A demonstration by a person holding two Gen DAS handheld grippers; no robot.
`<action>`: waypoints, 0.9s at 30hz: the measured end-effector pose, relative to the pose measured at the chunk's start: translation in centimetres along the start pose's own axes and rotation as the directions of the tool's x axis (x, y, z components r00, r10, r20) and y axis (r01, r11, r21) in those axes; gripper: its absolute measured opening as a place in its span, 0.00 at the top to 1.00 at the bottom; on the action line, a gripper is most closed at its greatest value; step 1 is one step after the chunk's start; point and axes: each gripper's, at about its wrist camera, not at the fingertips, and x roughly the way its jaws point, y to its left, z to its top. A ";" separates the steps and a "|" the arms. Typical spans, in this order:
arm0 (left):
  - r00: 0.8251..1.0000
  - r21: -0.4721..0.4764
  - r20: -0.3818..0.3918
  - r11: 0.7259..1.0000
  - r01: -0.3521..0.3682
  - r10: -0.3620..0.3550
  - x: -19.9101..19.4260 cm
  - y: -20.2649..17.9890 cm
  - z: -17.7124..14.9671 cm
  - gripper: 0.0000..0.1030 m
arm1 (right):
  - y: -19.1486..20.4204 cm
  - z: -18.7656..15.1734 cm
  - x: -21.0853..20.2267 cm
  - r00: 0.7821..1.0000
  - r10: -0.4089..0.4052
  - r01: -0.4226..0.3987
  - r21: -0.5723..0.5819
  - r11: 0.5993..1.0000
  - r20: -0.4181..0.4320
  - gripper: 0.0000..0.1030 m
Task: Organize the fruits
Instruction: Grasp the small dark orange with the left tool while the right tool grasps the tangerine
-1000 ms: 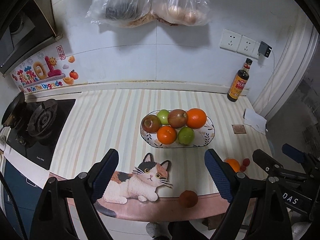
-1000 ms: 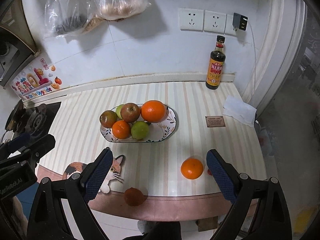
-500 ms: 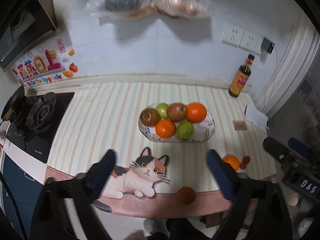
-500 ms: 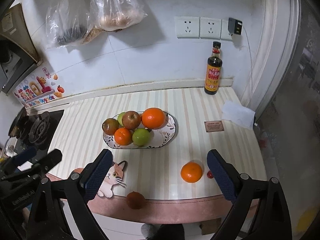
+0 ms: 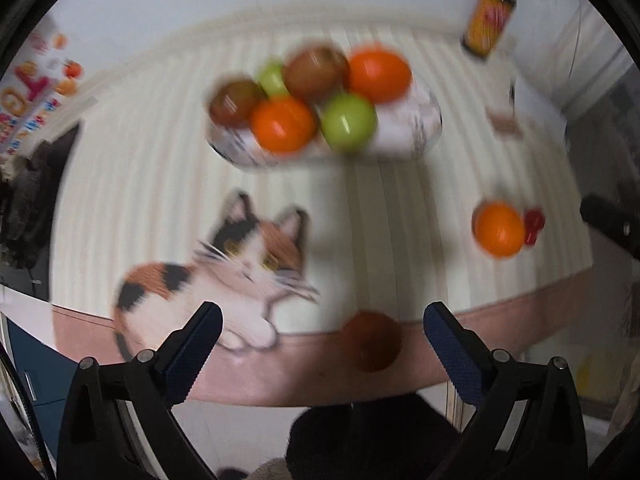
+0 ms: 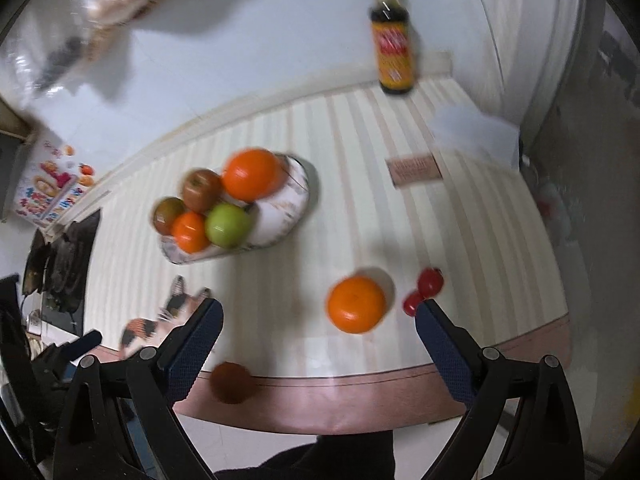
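A patterned oval plate holds several oranges and apples. A loose orange lies on the striped counter with small red fruits beside it. A dark red-brown fruit sits on the counter's pink front edge. My left gripper is open and empty, just short of that dark fruit. My right gripper is open and empty, near the loose orange. Both views are blurred.
A cat picture is on the counter front left. A sauce bottle stands at the back wall, with a white cloth and a small card at right. A gas stove is at far left.
Both grippers have moved forward and down toward the counter. The fruits now appear larger and closer. The jaws stay open.
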 end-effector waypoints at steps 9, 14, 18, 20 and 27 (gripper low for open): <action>0.978 -0.005 -0.199 0.998 0.066 -0.065 8.0 -2.4 -0.2 0.06 | -3.4 -0.2 9.4 0.986 0.013 -0.007 0.037 0.999 -0.168 0.28; 0.977 -0.022 -0.205 0.998 0.058 -0.061 9.3 -2.8 -0.5 0.53 | -3.6 0.1 12.6 0.975 0.028 -0.022 0.029 0.999 -0.222 0.27; 0.983 -0.034 -0.176 0.998 0.046 -0.051 8.9 -2.9 -0.4 0.69 | -2.3 0.6 13.8 0.970 0.042 -0.047 -0.015 0.999 -0.239 0.27; 0.984 -0.047 -0.172 0.998 0.043 -0.051 8.8 -2.7 -0.1 0.77 | -1.6 0.7 14.7 0.962 0.065 -0.074 -0.023 0.997 -0.265 0.31; 0.984 -0.146 -0.150 0.986 0.076 -0.098 8.0 -0.3 1.0 0.77 | 0.6 0.0 15.5 0.941 0.124 -0.154 -0.073 0.985 -0.316 0.40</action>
